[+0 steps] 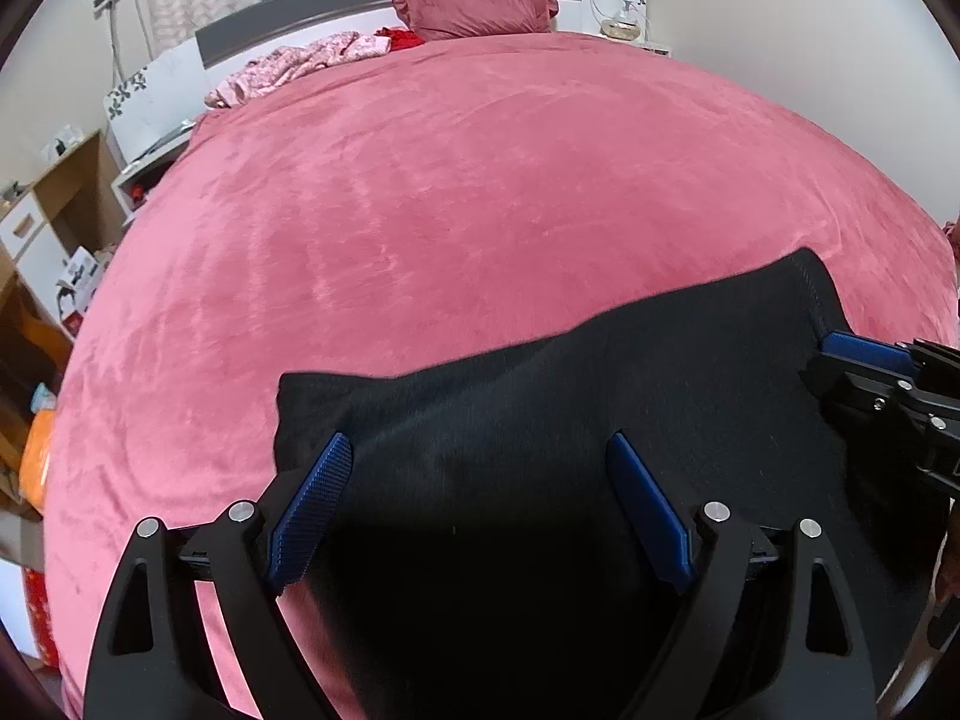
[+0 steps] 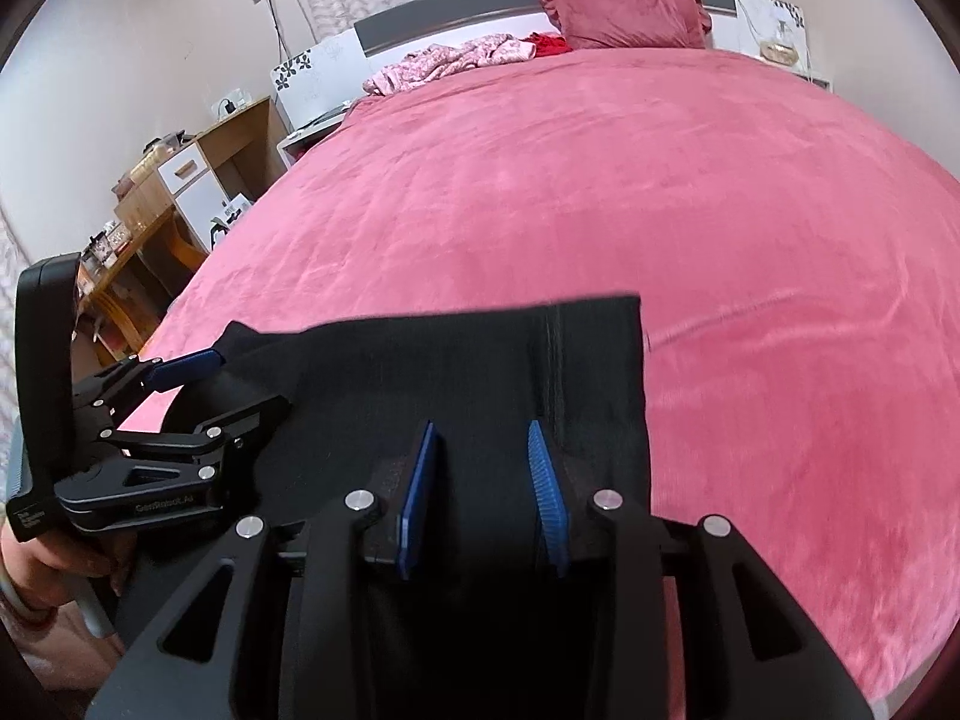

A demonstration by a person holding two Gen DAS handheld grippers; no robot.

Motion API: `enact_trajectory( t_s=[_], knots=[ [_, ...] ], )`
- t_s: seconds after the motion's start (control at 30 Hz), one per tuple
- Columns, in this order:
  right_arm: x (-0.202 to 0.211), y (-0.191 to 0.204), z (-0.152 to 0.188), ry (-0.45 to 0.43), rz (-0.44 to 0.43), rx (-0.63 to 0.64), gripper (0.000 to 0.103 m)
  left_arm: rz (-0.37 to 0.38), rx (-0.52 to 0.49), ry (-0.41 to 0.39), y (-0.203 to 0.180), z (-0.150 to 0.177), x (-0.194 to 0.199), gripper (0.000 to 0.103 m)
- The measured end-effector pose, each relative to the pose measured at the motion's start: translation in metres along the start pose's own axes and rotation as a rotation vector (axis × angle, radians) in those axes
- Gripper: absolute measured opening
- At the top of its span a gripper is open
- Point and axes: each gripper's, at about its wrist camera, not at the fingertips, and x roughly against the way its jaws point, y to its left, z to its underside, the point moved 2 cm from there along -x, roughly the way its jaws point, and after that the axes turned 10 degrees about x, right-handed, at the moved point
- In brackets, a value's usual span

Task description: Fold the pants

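Note:
Black pants [image 1: 540, 408] lie folded at the near edge of the pink bed [image 1: 450, 180]. My left gripper [image 1: 480, 450] is open, its blue pads [image 1: 312, 504] spread wide over the pants near their left corner. It shows in the right wrist view [image 2: 198, 372] at the pants' left edge. My right gripper [image 2: 483, 438] is partly open above the pants [image 2: 468, 360], nothing between the pads, close to the seam near their right edge. It shows at the right edge of the left wrist view [image 1: 864, 354].
A pink pillow [image 1: 474, 3] and crumpled floral clothes [image 1: 300, 63] lie at the headboard. Wooden shelves and boxes [image 2: 180, 192] stand left of the bed. A person's hand [image 2: 54, 564] holds the left gripper.

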Motion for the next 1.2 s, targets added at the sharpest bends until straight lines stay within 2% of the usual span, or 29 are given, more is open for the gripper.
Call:
enact_trajectory(
  t_s=[0.17, 0.23, 0.27, 0.3, 0.37, 0.43, 0.53, 0.6, 0.73, 0.83, 1.03, 1.17, 1.2],
  knots=[
    [0.017, 0.009, 0.011, 0.026, 0.012, 0.022, 0.032, -0.003, -0.005, -0.013, 0.002, 0.02, 0.022, 0.089],
    [0.027, 0.011, 0.014, 0.034, 0.025, 0.028, 0.043, 0.007, 0.003, -0.018, 0.006, 0.031, 0.033, 0.091],
    [0.033, 0.011, 0.018, 0.045, 0.039, 0.023, 0.056, 0.018, 0.017, -0.007, 0.009, 0.036, 0.037, 0.093],
    [0.038, 0.01, 0.021, 0.052, 0.045, 0.015, 0.06, 0.064, 0.065, 0.032, 0.016, 0.044, 0.039, 0.093],
    [0.046, 0.007, 0.031, 0.072, 0.053, -0.006, 0.06, 0.163, 0.203, 0.092, 0.034, 0.059, 0.042, 0.093],
    [0.047, -0.001, 0.043, 0.133, 0.061, -0.044, 0.06, 0.249, 0.322, 0.147, 0.052, 0.07, 0.041, 0.093],
    [0.043, -0.013, 0.062, 0.197, -0.016, -0.155, 0.066, 0.333, 0.41, 0.222, 0.066, 0.078, 0.034, 0.093],
    [0.041, -0.022, 0.067, 0.208, -0.043, -0.207, 0.074, 0.349, 0.409, 0.234, 0.064, 0.081, 0.033, 0.093],
    [0.026, -0.044, 0.077, 0.227, -0.183, -0.366, 0.078, 0.443, 0.444, 0.28, 0.065, 0.088, 0.024, 0.097],
    [0.017, -0.055, 0.082, 0.22, -0.252, -0.467, 0.082, 0.474, 0.46, 0.279, 0.066, 0.089, 0.024, 0.098],
    [0.018, -0.054, 0.074, 0.231, -0.251, -0.435, 0.082, 0.501, 0.356, 0.298, 0.049, 0.093, 0.03, 0.099],
    [0.017, -0.054, 0.07, 0.231, -0.262, -0.426, 0.073, 0.526, 0.347, 0.307, 0.051, 0.09, 0.029, 0.098],
    [0.018, -0.055, 0.07, 0.23, -0.26, -0.419, 0.07, 0.548, 0.334, 0.31, 0.048, 0.09, 0.031, 0.087]
  ],
)
